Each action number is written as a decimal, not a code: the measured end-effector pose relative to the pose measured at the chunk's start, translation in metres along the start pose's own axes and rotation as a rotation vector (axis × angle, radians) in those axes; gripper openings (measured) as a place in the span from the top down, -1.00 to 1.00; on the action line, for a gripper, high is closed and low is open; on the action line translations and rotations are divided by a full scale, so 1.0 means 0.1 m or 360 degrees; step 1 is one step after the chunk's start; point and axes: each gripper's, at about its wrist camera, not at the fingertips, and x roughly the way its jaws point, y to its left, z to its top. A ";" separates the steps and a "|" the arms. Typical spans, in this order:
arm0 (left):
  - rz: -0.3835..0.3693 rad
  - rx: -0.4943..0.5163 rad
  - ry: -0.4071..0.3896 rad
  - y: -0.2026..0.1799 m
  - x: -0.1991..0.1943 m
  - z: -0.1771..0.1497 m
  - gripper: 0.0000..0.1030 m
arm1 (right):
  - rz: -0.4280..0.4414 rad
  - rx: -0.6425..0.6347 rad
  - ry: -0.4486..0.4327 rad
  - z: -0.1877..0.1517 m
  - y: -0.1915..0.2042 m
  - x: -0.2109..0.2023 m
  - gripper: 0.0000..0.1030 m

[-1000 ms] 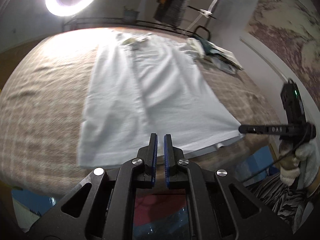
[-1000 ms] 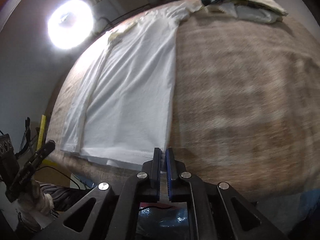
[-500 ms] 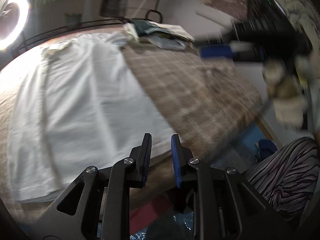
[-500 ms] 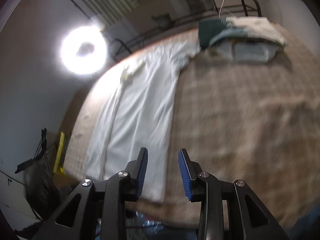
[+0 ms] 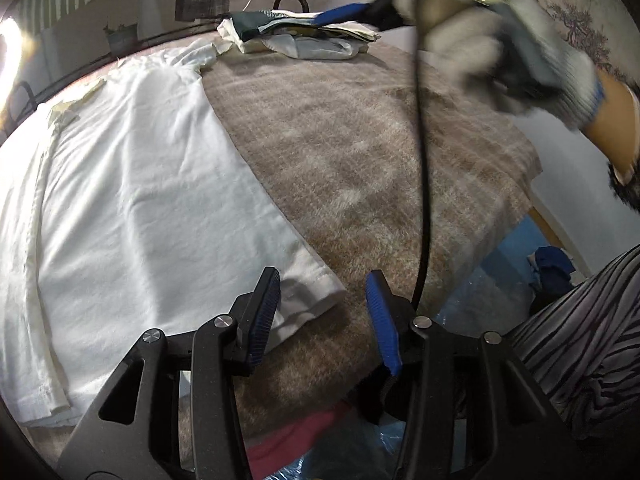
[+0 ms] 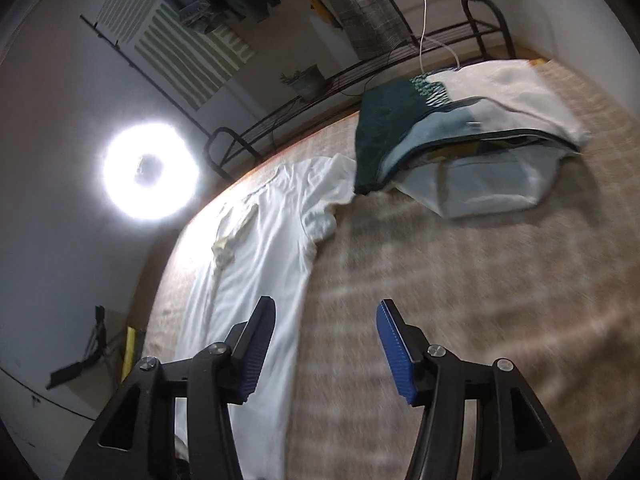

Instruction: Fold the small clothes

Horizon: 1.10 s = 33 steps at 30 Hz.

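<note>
A white shirt (image 5: 132, 200) lies flat and lengthwise on the brown checked bed cover (image 5: 360, 152); it also shows in the right wrist view (image 6: 256, 264). My left gripper (image 5: 324, 312) is open and empty, low over the shirt's near right hem corner (image 5: 316, 288), which lies between its fingers. My right gripper (image 6: 324, 344) is open and empty, above the shirt's right edge and the bare cover (image 6: 460, 280). The gloved hand holding the right gripper (image 5: 500, 32) shows blurred at the upper right of the left wrist view.
A pile of folded clothes (image 6: 468, 136) sits at the far end of the bed, also in the left wrist view (image 5: 304, 32). A ring light (image 6: 150, 170) glares at the left. A metal rail (image 6: 360, 68) runs behind the bed. A cable (image 5: 422, 160) hangs down.
Both grippers have opened from shut. The left swung right to the shirt's near right corner. The right rose and moved forward toward the far end of the bed.
</note>
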 end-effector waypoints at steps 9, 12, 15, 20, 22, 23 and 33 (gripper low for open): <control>-0.0114 -0.0288 -0.0057 0.35 -0.07 0.11 0.95 | 0.0006 0.0149 0.0042 0.40 0.04 0.85 -0.07; -0.0161 -0.0381 -0.0114 0.44 -0.20 0.12 0.95 | -0.0013 0.0198 0.0040 0.50 0.03 1.10 -0.06; -0.0165 -0.0412 -0.0146 0.48 -0.26 0.13 0.95 | -0.0068 0.0212 0.0052 0.57 0.04 1.31 0.06; -0.0202 -0.0502 -0.0138 0.57 -0.23 0.10 0.95 | -0.0133 0.0237 0.0089 0.60 0.07 1.61 0.85; -0.0214 -0.0531 -0.0140 0.62 -0.23 0.07 0.95 | -0.0189 0.0189 0.0080 0.62 0.15 1.66 0.97; -0.0219 -0.0544 -0.0142 0.64 -0.23 0.07 0.95 | -0.0217 0.0167 0.0063 0.63 0.18 1.65 0.99; -0.0245 -0.0740 -0.0223 0.95 -0.46 -0.10 0.95 | -0.0360 -0.0072 -0.0064 0.80 0.76 1.59 1.00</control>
